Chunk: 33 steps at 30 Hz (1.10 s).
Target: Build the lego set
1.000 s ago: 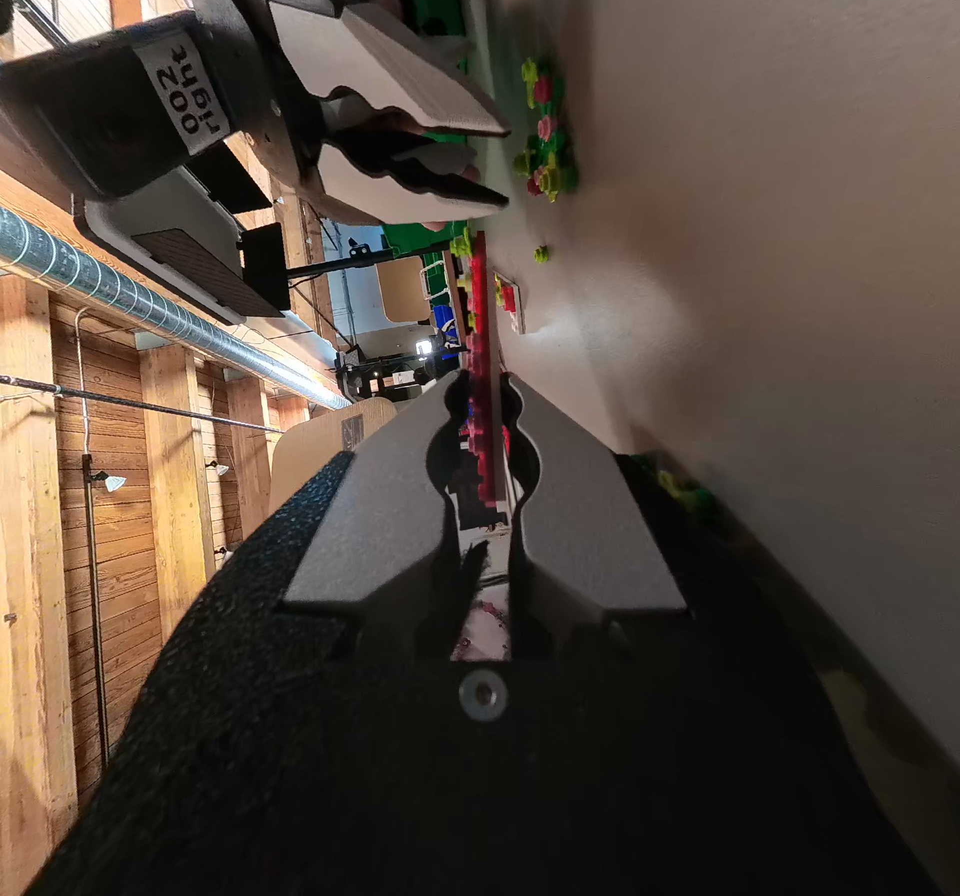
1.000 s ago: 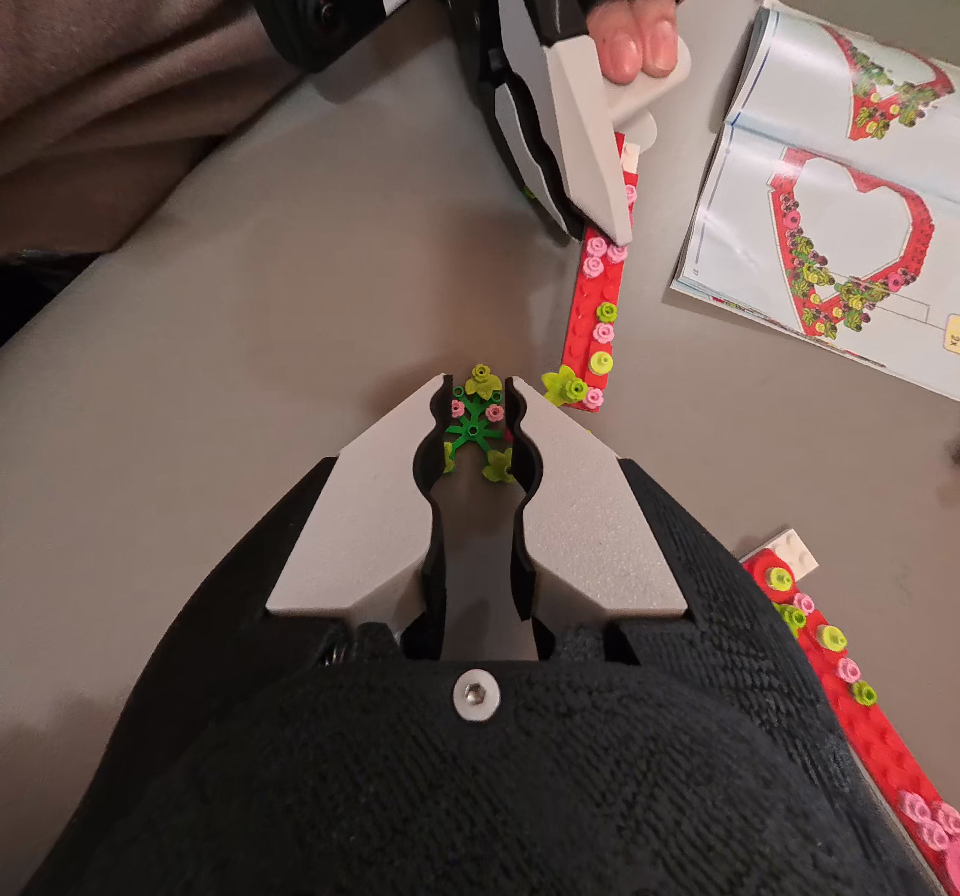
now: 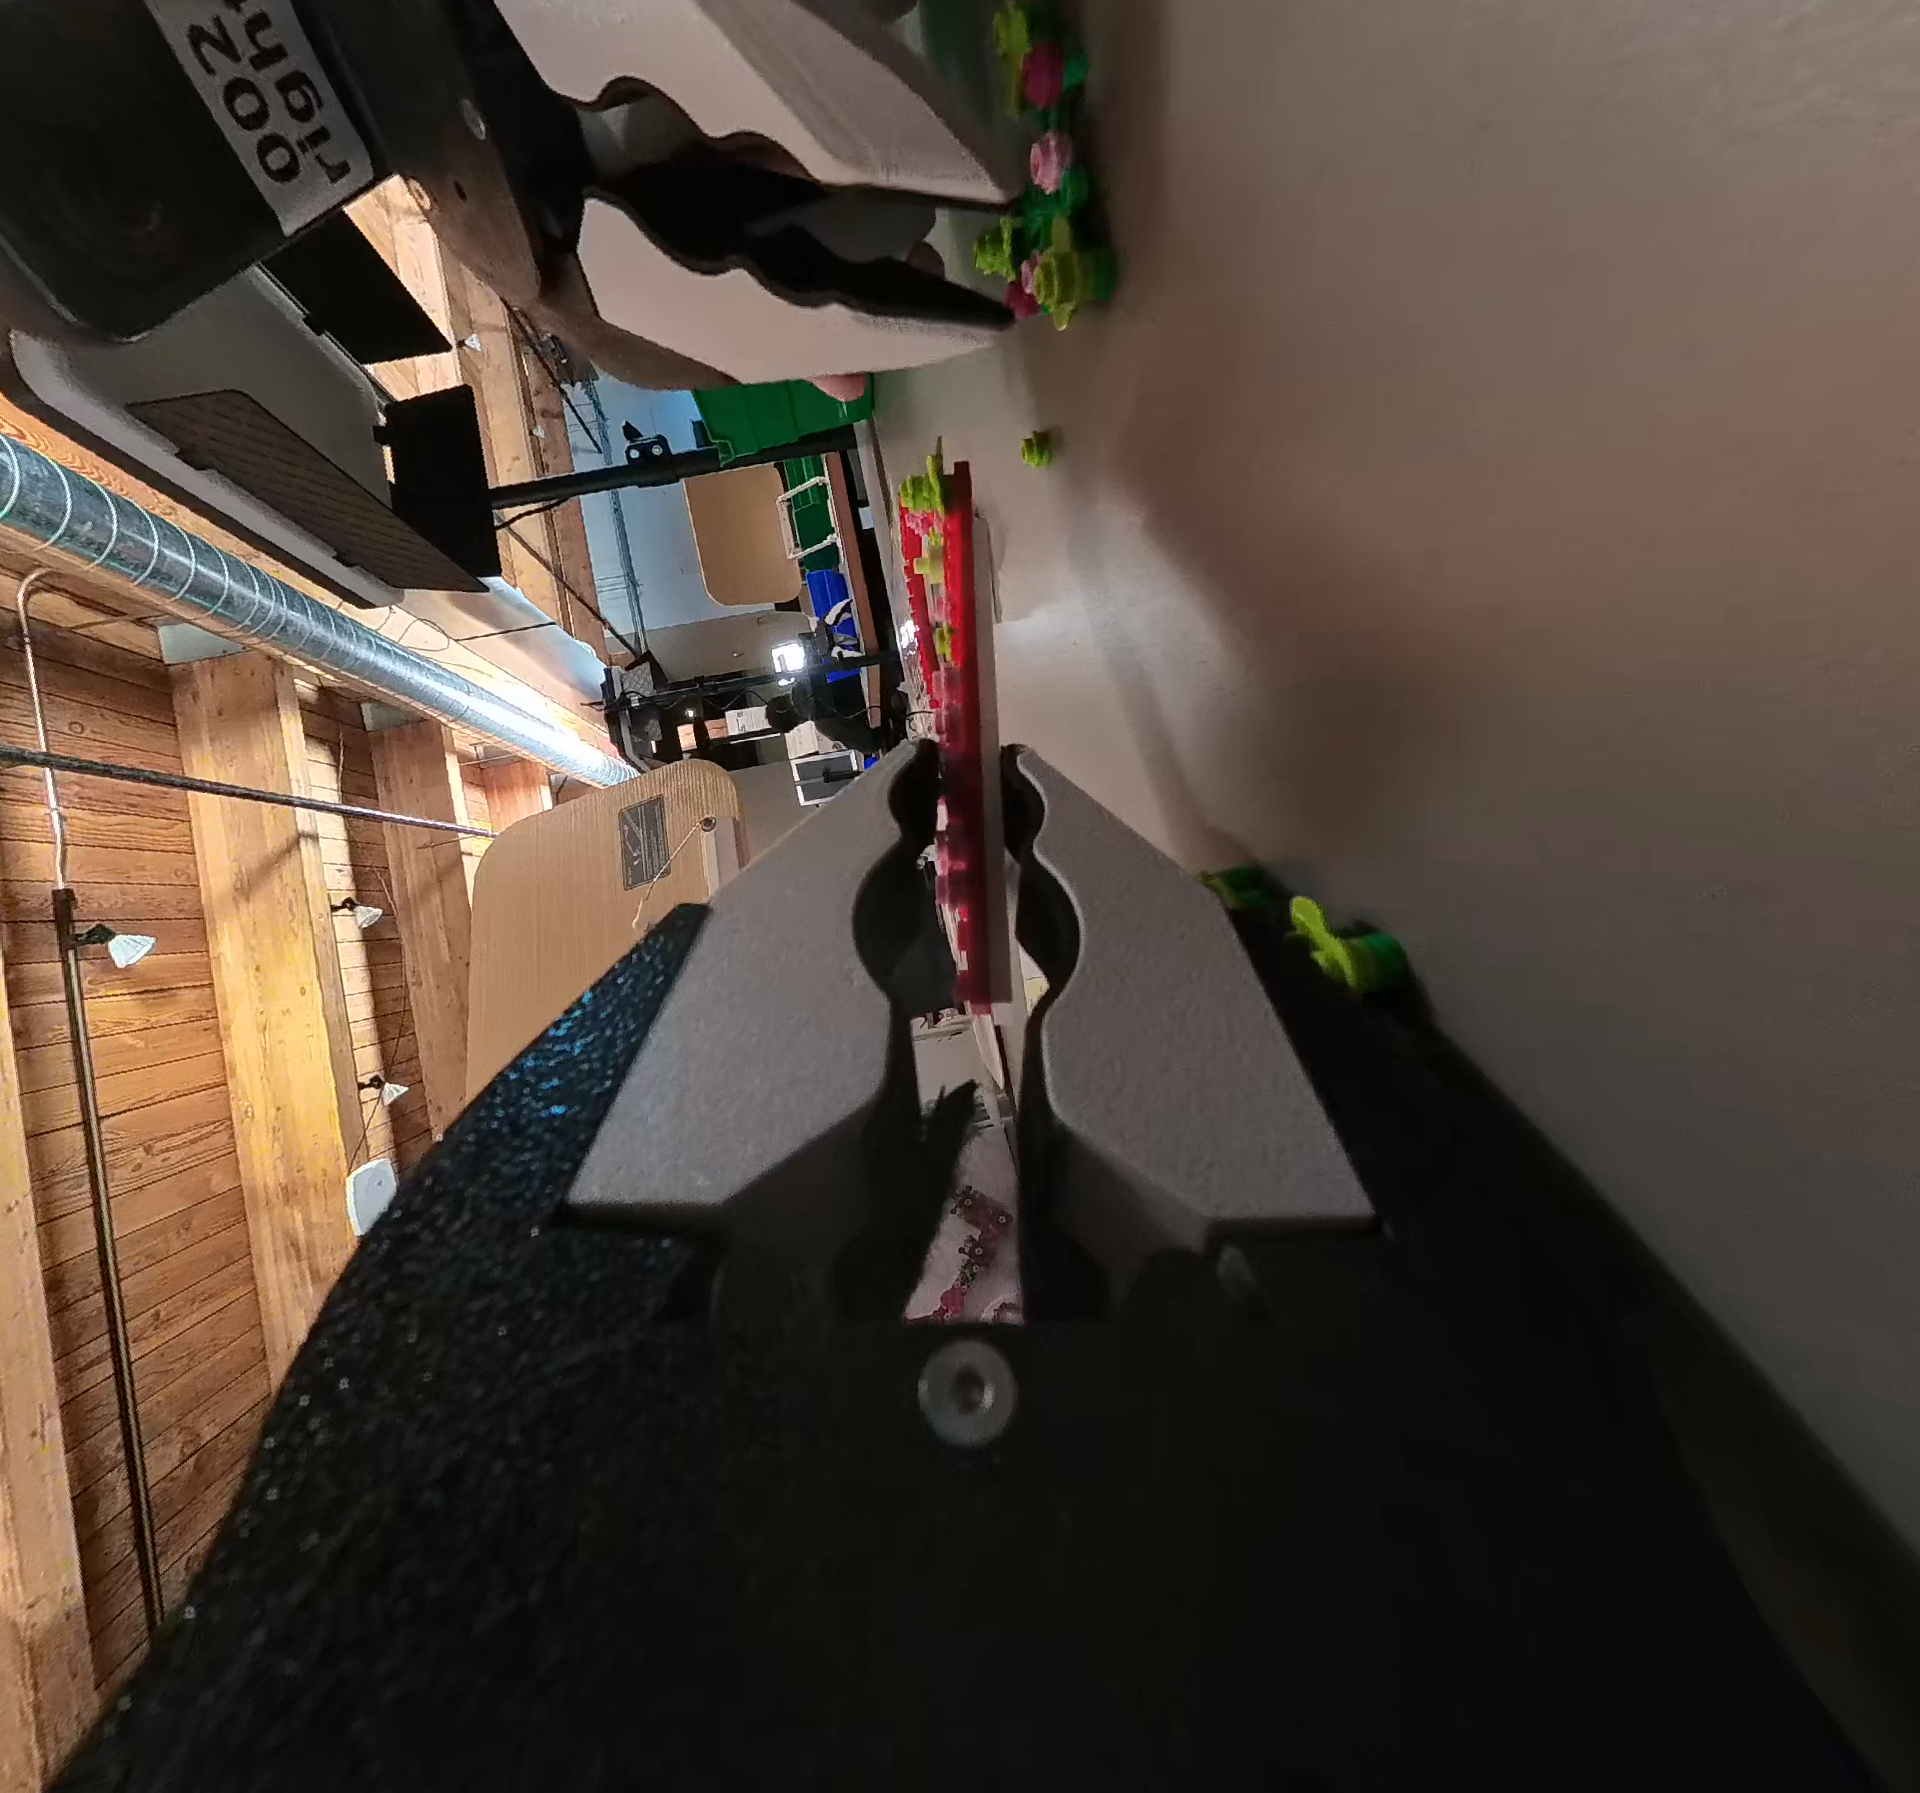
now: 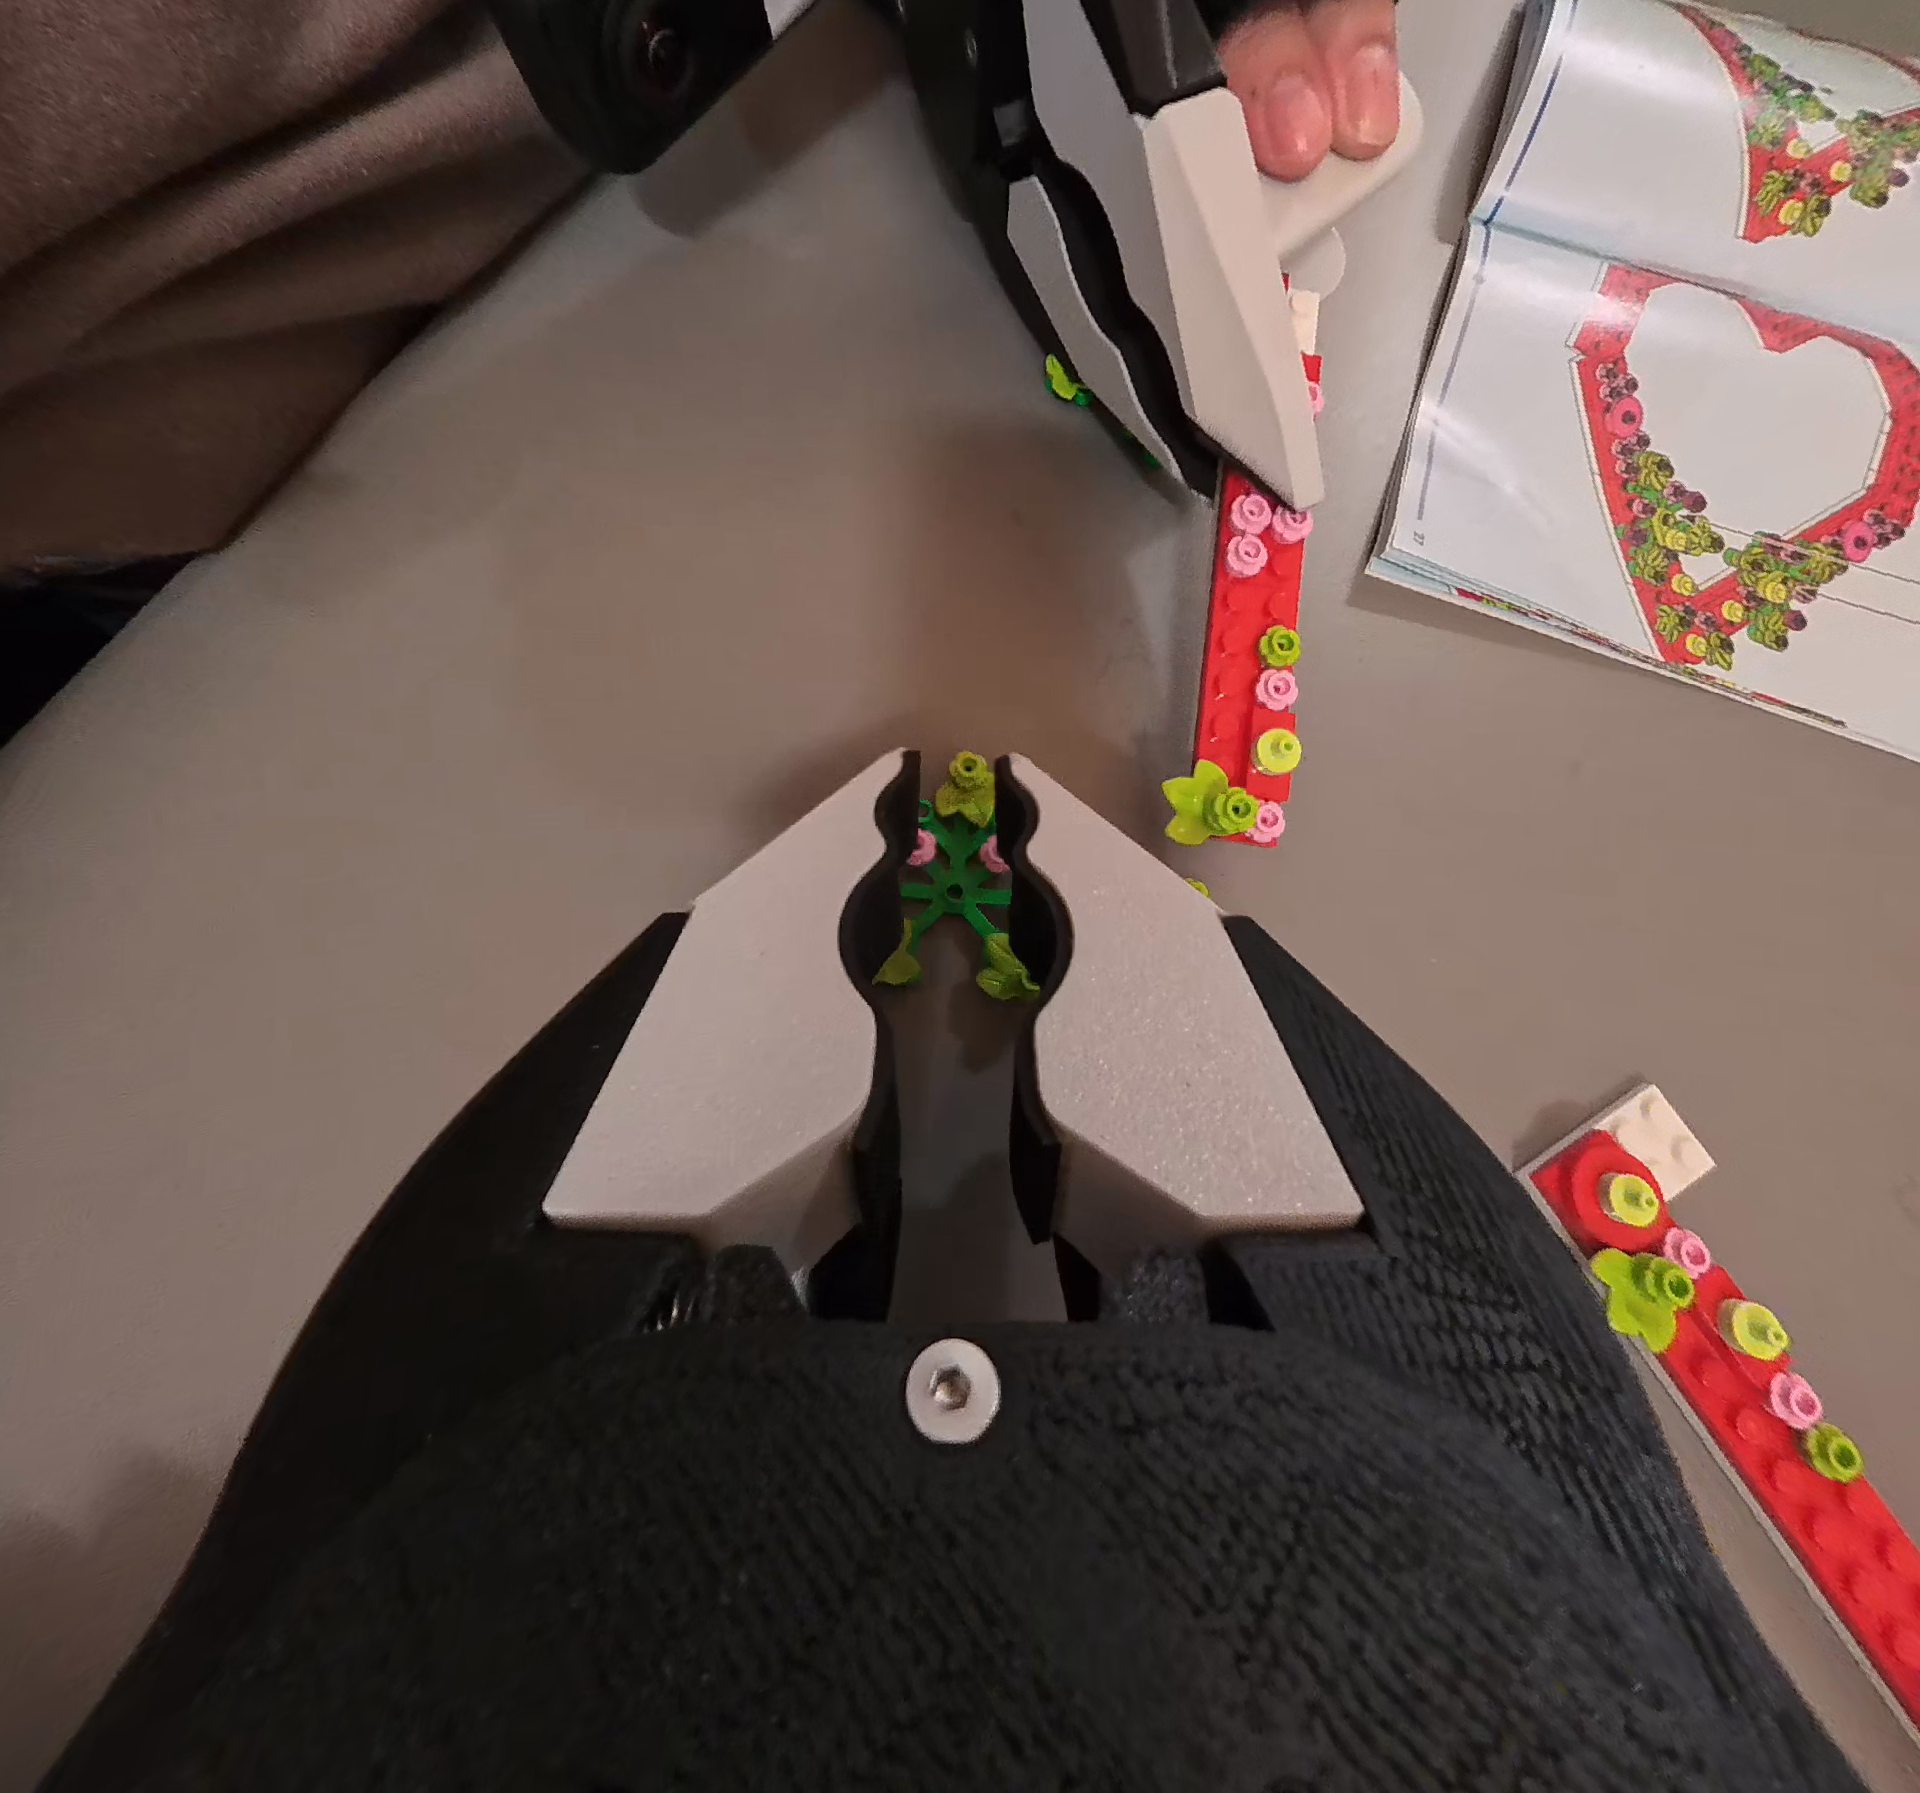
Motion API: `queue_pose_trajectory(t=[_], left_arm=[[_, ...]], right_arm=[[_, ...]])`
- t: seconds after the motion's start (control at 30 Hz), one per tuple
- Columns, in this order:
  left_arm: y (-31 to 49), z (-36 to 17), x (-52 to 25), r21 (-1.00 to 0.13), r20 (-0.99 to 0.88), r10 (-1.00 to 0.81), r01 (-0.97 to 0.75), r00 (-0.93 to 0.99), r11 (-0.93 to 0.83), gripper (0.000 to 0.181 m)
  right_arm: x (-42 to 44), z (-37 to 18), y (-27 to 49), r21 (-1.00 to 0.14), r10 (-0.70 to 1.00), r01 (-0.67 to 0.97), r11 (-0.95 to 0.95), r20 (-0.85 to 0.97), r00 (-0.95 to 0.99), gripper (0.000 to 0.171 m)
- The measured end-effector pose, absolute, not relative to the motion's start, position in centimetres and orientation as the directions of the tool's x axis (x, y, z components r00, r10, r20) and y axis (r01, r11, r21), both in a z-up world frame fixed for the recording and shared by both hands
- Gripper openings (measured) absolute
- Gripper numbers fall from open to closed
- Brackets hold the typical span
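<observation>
Right wrist view alone shows the open instruction booklet (image 4: 1704,372) at two o'clock and a second red strip (image 4: 1725,1369) at four o'clock, so two red strips in all. The first red strip (image 4: 1252,663) lies flat on the grey table (image 4: 520,704), its long axis running from six toward twelve o'clock; I count about eight small pink and lime flower pieces on its studs. The left gripper (image 4: 1262,486) pinches this strip's far end across its thickness, jaws nearly together.

The right gripper (image 4: 958,769), jaws narrowly apart, straddles one green leaf cluster (image 4: 951,886) lying on the table; whether the pads touch it I cannot tell.

Left wrist view, rolled on its side, shows that strip (image 3: 961,704) edge-on between its own fingers, the right gripper (image 3: 1003,257) at twelve o'clock beside the cluster (image 3: 1049,216), and a wooden wall (image 3: 208,964).
</observation>
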<state>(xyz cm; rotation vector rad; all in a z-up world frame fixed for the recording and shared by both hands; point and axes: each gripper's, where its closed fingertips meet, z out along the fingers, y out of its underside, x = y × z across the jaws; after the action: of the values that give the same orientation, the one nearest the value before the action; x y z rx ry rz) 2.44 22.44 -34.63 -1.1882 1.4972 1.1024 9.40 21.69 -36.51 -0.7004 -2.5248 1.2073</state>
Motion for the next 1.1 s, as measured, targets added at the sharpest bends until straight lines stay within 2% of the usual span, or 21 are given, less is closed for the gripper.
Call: queue_pose_trajectory(t=[0.7, 0.87, 1.0, 1.1], left_arm=[[22.3, -34.9, 2.7, 0.094, -0.973, -0.194, -0.985, -0.122, 0.146, 0.008], [22.4, -35.1, 2.9, 0.056, -0.972, -0.221, -0.991, -0.081, 0.119, 0.008], [22.5, -35.1, 3.5, 0.023, -0.972, -0.229, -0.995, -0.045, 0.097, 0.008], [22.6, -34.5, 4.0, -0.029, -0.978, -0.210, -0.996, 0.010, 0.086, 0.008]], right_arm=[[9.5, -37.2, 21.9, -0.765, 0.517, 0.313, 0.562, 0.030, -0.855, 0.007], [9.4, -33.5, 21.7, -0.860, 0.528, 0.286, 0.422, -0.023, -0.849, 0.006], [7.1, -30.6, 22.7, -0.930, 0.653, 0.250, 0.268, -0.015, -0.757, 0.006], [5.3, -30.6, 23.6, -0.931, 0.751, 0.242, 0.274, 0.049, -0.659, 0.006]])
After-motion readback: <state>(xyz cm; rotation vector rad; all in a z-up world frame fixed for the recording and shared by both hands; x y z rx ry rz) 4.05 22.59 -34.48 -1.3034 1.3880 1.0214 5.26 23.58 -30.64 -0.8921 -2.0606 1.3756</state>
